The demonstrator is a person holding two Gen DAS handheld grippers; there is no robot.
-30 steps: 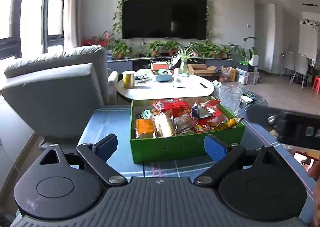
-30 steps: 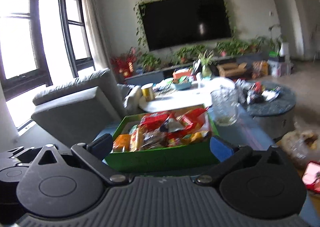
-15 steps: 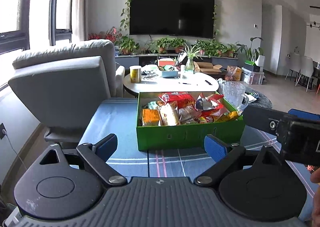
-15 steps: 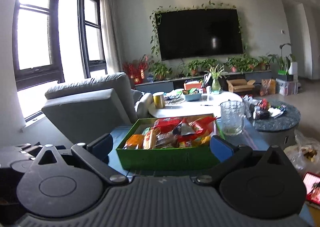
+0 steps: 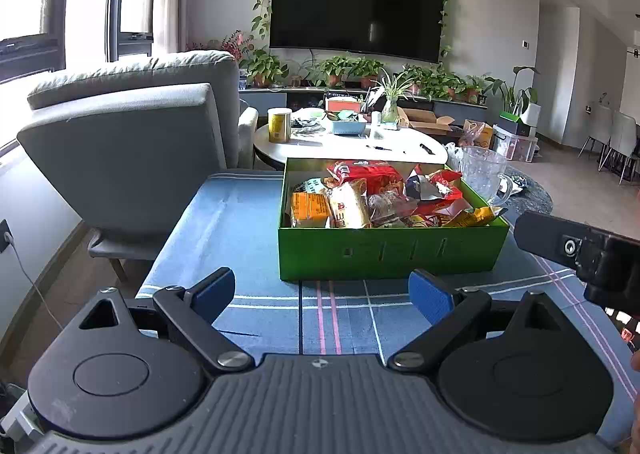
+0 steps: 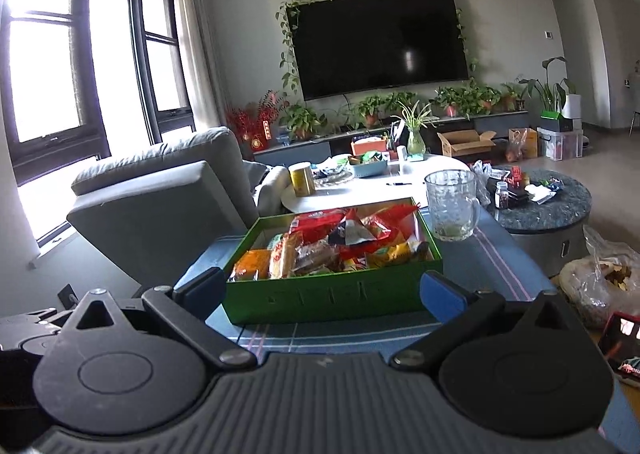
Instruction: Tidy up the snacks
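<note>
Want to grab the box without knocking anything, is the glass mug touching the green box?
Cannot tell. In the right wrist view the mug stands right at the box's far right corner with no clear gap; the left wrist view overlaps them too.

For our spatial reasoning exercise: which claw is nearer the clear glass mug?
Right. The right claw faces the clear glass mug past the green cardboard box; the left claw sits farther back.

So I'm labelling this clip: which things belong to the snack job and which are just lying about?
For the job:
green box
snack packets
left gripper
right gripper

Lying about:
glass mug
yellow can
armchair
</note>
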